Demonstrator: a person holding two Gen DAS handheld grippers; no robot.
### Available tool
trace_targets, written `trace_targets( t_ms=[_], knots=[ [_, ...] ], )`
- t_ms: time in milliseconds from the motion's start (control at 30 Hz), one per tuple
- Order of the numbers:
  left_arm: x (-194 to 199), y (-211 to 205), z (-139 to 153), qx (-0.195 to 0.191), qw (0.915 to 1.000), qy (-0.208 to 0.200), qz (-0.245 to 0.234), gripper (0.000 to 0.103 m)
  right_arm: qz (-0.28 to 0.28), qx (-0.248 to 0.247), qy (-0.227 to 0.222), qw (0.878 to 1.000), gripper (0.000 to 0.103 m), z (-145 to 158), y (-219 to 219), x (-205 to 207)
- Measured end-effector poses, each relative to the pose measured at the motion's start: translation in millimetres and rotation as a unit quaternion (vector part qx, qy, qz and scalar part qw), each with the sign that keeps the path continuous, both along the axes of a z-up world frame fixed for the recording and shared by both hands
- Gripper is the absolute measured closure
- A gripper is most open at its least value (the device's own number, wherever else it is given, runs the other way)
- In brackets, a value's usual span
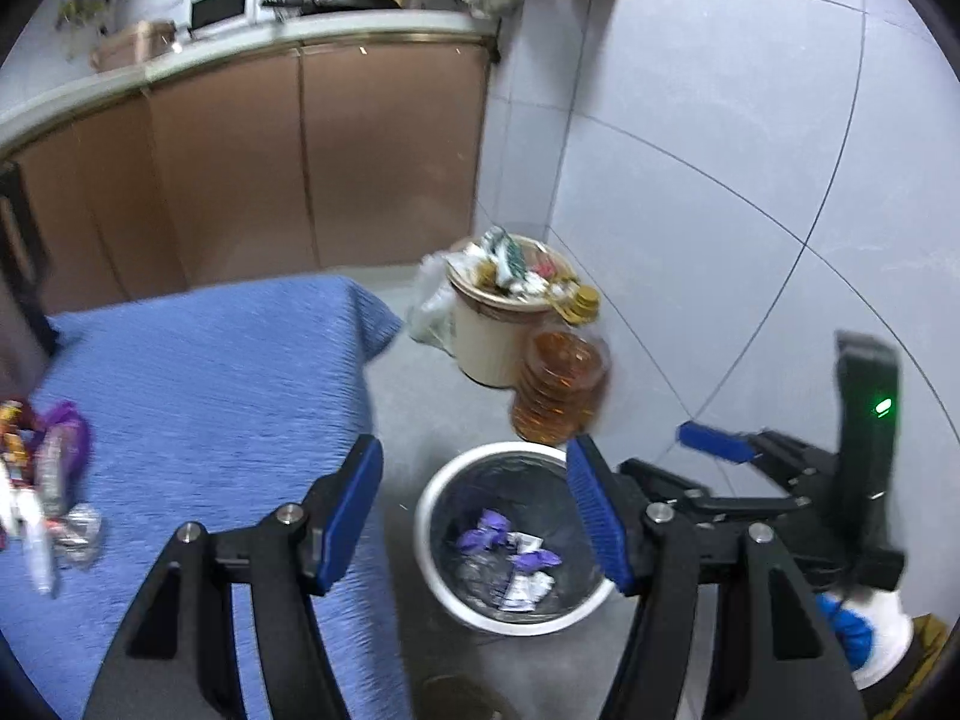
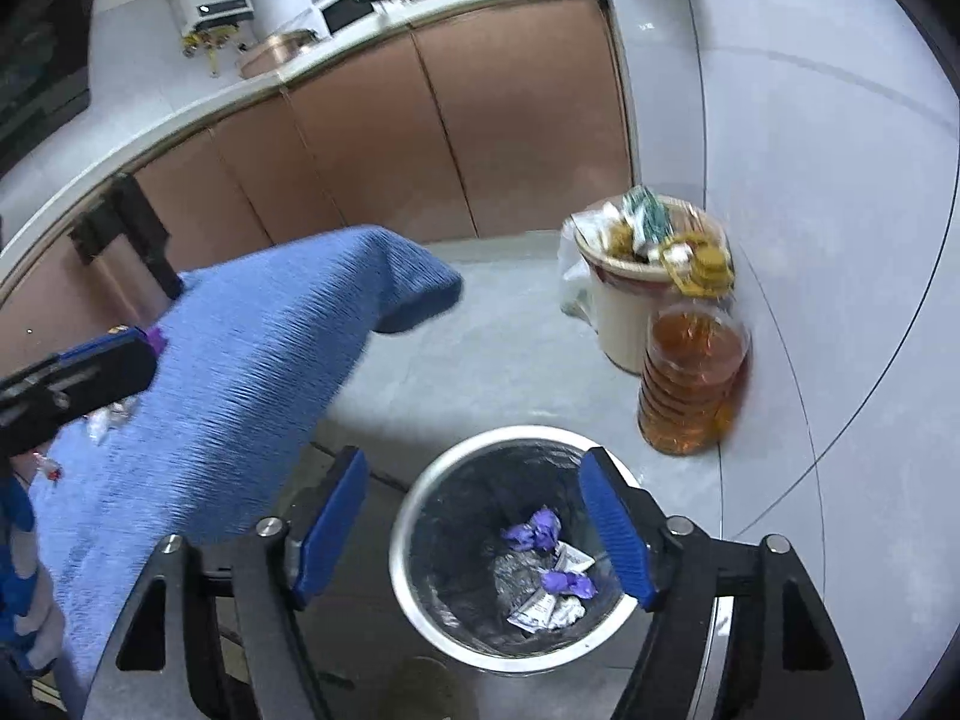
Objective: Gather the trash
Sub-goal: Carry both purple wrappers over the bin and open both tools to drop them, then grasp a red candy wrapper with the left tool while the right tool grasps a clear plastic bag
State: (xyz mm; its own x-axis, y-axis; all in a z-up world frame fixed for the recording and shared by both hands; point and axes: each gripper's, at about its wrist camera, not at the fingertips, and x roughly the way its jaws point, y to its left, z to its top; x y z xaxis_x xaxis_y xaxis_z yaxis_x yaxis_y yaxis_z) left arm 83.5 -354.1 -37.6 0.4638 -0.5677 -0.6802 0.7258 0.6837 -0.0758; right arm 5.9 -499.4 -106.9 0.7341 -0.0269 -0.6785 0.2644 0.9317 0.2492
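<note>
A round bin with a white rim (image 1: 423, 546) (image 2: 510, 433) and a dark liner stands on the floor beside the table. Purple and white crumpled wrappers (image 1: 516, 558) (image 2: 534, 531) lie in its bottom. My left gripper (image 1: 477, 516) hangs open above the bin's left side with nothing between its blue pads. My right gripper (image 2: 474, 525) is open over the bin as well, also empty; one of its blue pads (image 1: 714, 443) shows in the left wrist view. More wrappers and clear plastic (image 1: 42, 480) (image 2: 108, 414) lie on the blue tablecloth (image 1: 210, 372) (image 2: 252, 348).
A cream pot (image 1: 486, 336) (image 2: 618, 318) heaped with rubbish and an amber bottle (image 1: 558, 384) (image 2: 690, 384) stand against the tiled wall (image 1: 720, 180) behind the bin. Brown cabinets (image 1: 360, 150) run along the back. A gloved hand (image 1: 858, 630) holds the right gripper.
</note>
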Motion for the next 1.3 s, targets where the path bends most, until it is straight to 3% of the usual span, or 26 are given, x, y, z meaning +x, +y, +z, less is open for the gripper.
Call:
trace_targets(
  t_ms=[233,400,700,900,1100,1300],
  knots=[
    [-27,49,29,0.003,0.9966,-0.074,0.036,0.041,0.019,-0.038,-0.069,0.997,0.0,59,42,-21],
    [-43,93,44,0.002,0.9916,-0.113,0.064,0.041,0.038,-0.027,-0.107,0.993,0.0,90,66,-32],
    [-55,164,59,-0.001,0.9864,-0.12,0.113,0.041,0.076,-0.046,-0.136,0.987,0.0,127,120,-31],
    [-56,207,58,-0.004,0.9815,-0.129,0.142,0.04,0.112,-0.049,-0.119,0.985,0.0,132,154,-20],
    [-40,257,47,-0.012,0.9774,-0.111,0.18,0.037,0.142,-0.06,-0.106,0.982,0.0,139,190,-5],
    [-11,328,26,-0.006,0.9622,-0.094,0.256,0.037,0.178,-0.069,-0.086,0.978,0.0,138,223,22]
  ],
)
